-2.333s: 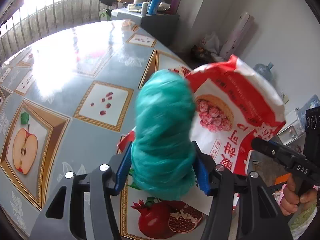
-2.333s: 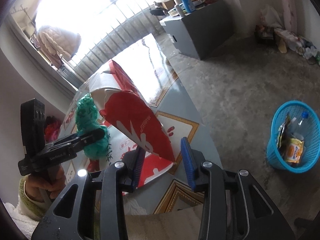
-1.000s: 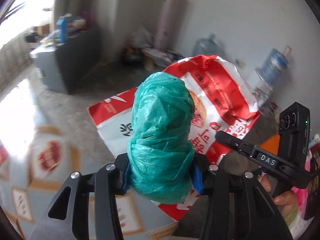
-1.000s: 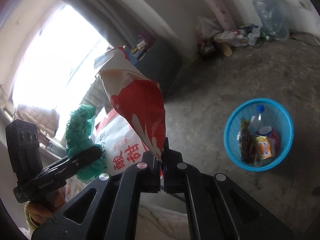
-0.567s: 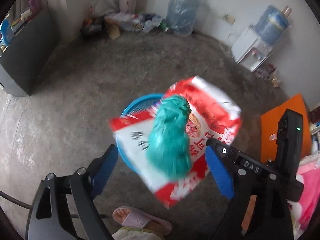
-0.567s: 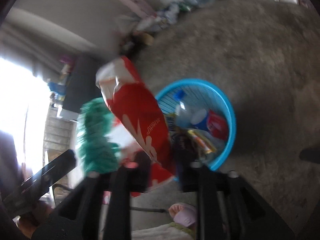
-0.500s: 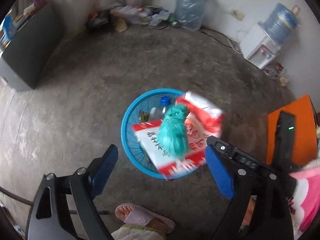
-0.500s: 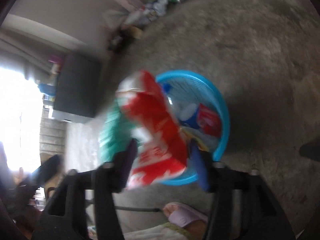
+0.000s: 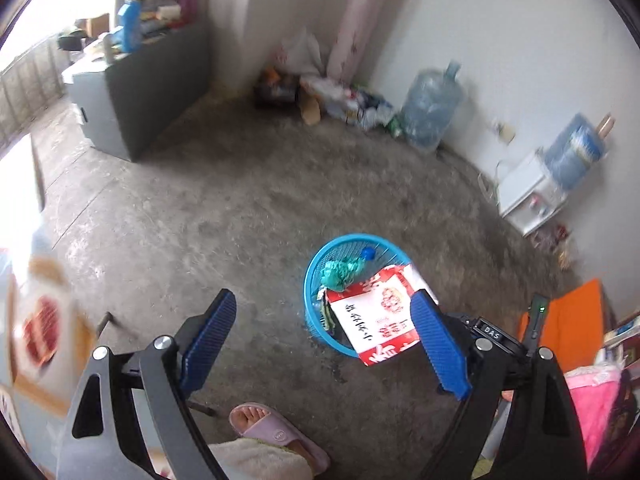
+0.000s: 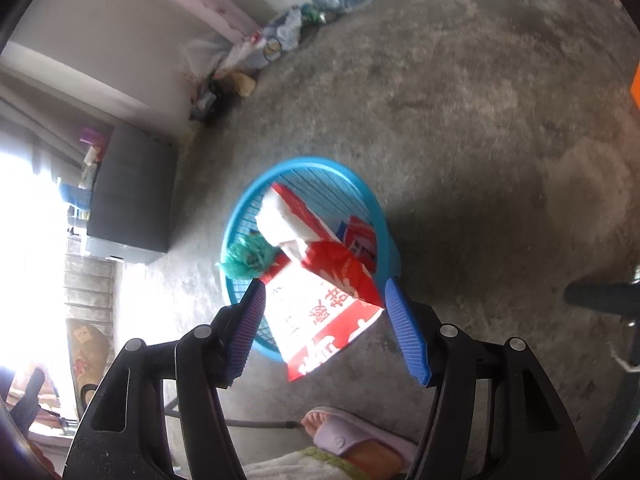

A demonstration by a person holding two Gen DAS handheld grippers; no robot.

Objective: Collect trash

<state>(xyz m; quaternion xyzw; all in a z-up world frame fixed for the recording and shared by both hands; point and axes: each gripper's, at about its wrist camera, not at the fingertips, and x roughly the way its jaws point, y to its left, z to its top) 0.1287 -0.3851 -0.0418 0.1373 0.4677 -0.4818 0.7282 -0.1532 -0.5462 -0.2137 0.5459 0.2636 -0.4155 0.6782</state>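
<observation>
My left wrist camera looks steeply down and forward along the open jaws of the left gripper (image 9: 324, 344) from well above the floor (image 9: 224, 208), taking in the blue basket (image 9: 316, 264) below, the far wall with the water jug (image 9: 430, 114), and the grey cabinet (image 9: 136, 96) at upper left. My right wrist camera looks down just as steeply between the jaws of the right gripper (image 10: 326, 330), rolled to one side so the cabinet (image 10: 128, 192) and bright window sit at its left edge, and it stands nearer the basket (image 10: 240, 216). Both views share the basket with the red-and-white bag (image 9: 380, 320) and green bag (image 9: 338, 274) in it, the floor, the jug, and my slippered foot (image 9: 276, 436) at the bottom.
</observation>
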